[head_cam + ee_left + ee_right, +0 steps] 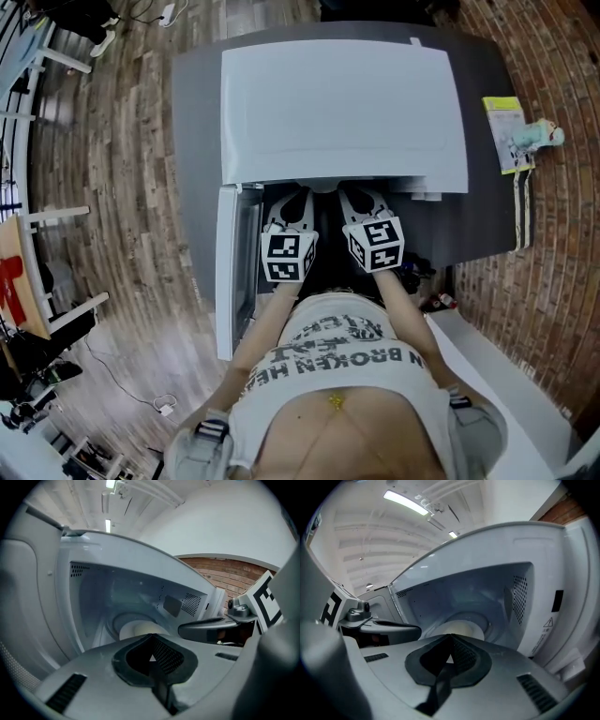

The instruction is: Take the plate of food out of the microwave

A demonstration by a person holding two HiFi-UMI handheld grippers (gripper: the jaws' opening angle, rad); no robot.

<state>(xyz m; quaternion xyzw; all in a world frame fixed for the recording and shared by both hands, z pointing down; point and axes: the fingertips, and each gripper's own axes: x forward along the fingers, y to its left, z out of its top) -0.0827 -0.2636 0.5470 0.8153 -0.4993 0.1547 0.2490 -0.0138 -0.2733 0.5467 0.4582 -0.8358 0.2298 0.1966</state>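
Note:
The white microwave point(342, 103) stands on a dark grey counter with its door point(228, 272) swung open to the left. A pale plate point(137, 630) rests on the turntable inside; it also shows as the plate point(461, 629) in the right gripper view. What lies on it I cannot make out. My left gripper point(297, 197) and right gripper point(357, 194) are side by side at the mouth of the cavity, short of the plate. The left gripper point(152, 638) is shut and empty. The right gripper point(451, 637) has its tips together with nothing between them.
The counter point(487, 202) reaches past the microwave on the right, where a yellow packet point(506, 131) lies by a brick wall. Wood flooring and furniture legs are at the left. A white ledge point(497, 366) runs along the lower right. The open door borders my left arm.

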